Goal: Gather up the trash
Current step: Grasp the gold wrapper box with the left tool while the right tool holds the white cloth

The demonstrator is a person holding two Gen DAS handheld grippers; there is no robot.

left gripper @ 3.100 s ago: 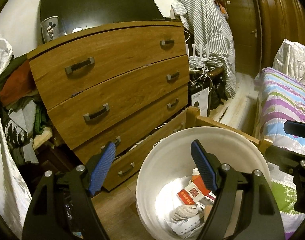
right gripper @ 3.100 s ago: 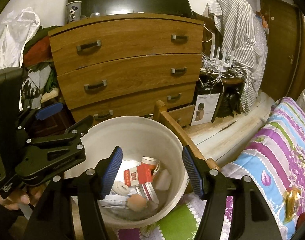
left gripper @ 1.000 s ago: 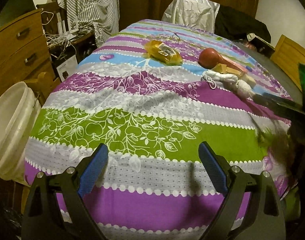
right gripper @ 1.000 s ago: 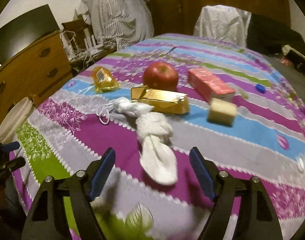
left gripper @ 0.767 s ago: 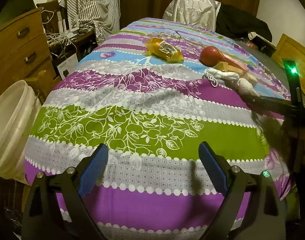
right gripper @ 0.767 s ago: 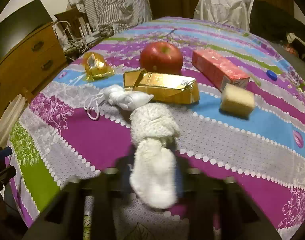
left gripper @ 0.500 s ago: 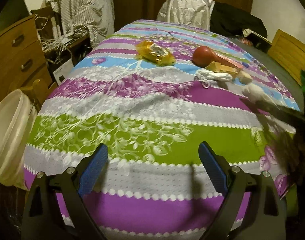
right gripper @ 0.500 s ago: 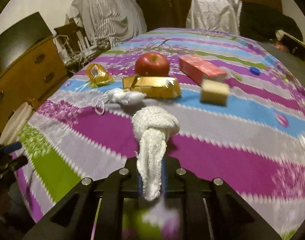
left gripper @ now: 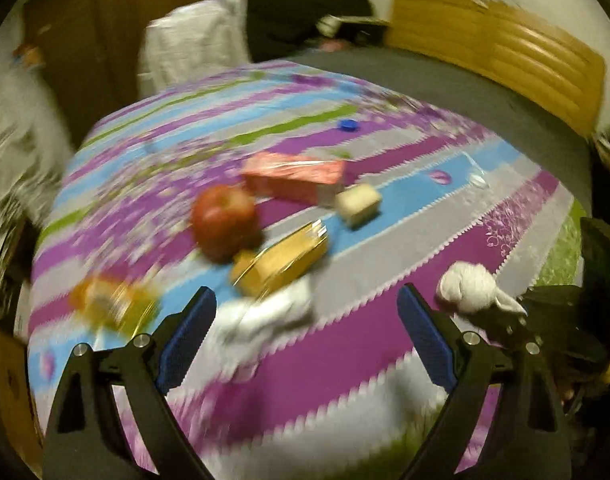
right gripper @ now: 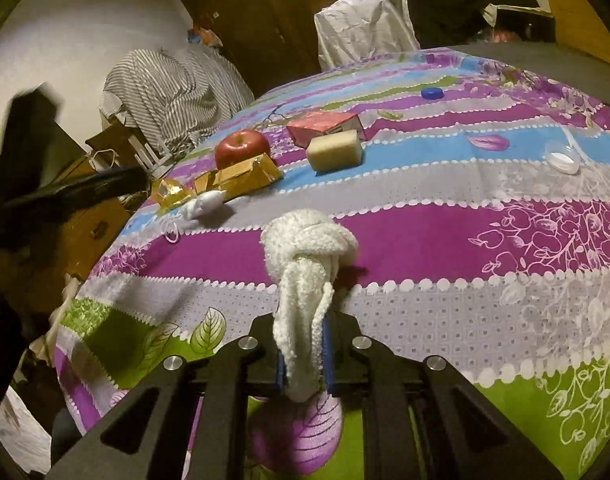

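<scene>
My right gripper (right gripper: 303, 354) is shut on a knotted white cloth (right gripper: 305, 256) and holds it just above the striped bedspread (right gripper: 465, 240). The same cloth (left gripper: 471, 294) shows at the right of the left wrist view. My left gripper (left gripper: 305, 336) is open and empty, hovering over a crumpled white face mask (left gripper: 265, 320). A gold box (left gripper: 281, 264), a yellow wrapper (left gripper: 109, 304), a pink box (left gripper: 297, 176), a sponge (left gripper: 359, 204) and a red apple (left gripper: 225, 220) lie on the bed. The trash bucket is out of view.
A blue bottle cap (right gripper: 431, 93) and a clear lid (right gripper: 563, 160) lie farther out on the bed. A wooden headboard (left gripper: 505, 52) is at the far right. A dresser (right gripper: 85, 220) and a striped garment (right gripper: 165, 88) stand left of the bed.
My right gripper has closed on the knotted white cloth and lifted it back toward the bed's near edge. My left gripper has swung right, from the bucket side to over the items.
</scene>
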